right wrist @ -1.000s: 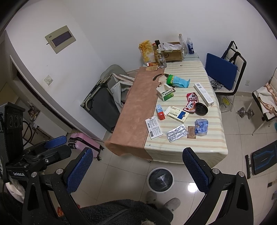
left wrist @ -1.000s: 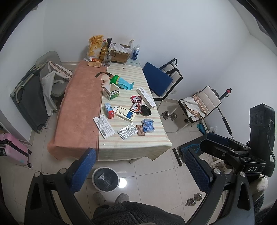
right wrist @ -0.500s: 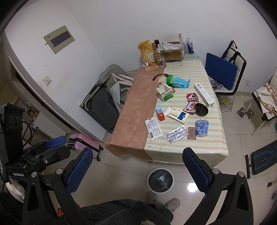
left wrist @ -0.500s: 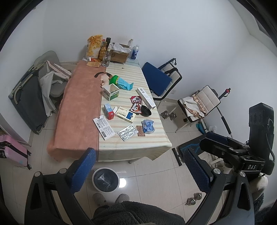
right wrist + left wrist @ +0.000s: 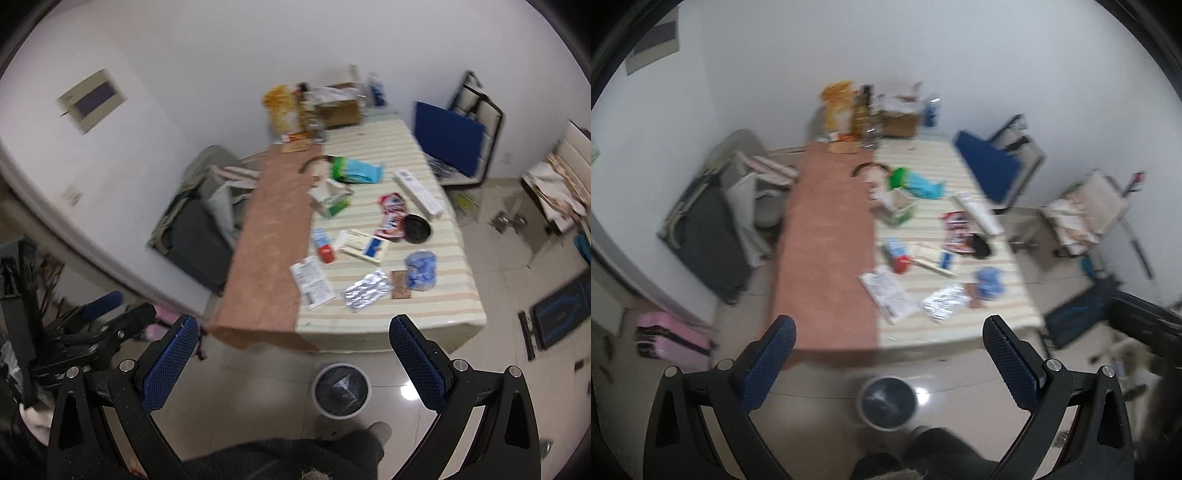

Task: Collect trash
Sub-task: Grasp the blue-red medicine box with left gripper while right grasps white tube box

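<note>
Table of litter, bin on tiled floor below.

A bin stands on the floor just before the near edge of the bench. On the near part of the bench a leaflet lies to the left, a blister pack to its right and a crumpled wrapper further right. Behind these lies a flat box, with a round dish to its right. A cardboard box sits at the far end against the wall. A suitcase stands on the floor left of the bench, a chair on its right
</note>
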{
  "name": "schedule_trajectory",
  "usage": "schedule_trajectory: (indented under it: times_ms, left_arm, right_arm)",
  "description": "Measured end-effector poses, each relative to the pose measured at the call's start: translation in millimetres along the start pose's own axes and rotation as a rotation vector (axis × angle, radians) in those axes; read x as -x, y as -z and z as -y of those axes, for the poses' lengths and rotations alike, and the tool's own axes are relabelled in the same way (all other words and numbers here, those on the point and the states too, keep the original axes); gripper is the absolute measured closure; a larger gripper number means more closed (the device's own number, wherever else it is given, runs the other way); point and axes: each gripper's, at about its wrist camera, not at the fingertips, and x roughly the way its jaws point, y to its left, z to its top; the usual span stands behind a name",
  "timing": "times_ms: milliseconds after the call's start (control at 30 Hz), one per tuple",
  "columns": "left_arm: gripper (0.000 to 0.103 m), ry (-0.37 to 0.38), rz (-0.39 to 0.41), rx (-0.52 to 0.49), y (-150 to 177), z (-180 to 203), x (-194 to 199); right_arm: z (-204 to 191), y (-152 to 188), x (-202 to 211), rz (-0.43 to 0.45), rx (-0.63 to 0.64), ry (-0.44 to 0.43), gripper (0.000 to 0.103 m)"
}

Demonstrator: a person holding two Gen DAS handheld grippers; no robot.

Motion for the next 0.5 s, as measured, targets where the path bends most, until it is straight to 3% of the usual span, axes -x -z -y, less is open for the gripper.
schedule_trajectory:
  times_ms: [233,400,500]
  left_arm:
    - [0.000,-0.062,-0.214,0.105,-49,8,-151]
    - [0.001,-0.079,-0.313,0.202,-72,4,-244]
    - [0.008,-0.089,-0.388,0.278,-85,5,-306]
  right_arm:
    - [77,-59,-90,-0.070,-0.081,0.187,0.000]
    - [161,-124,-186,-0.152,-0.097,0.273,0.000]
    - [207,-170,-257,-0.221,-0.089,0.291,0.000]
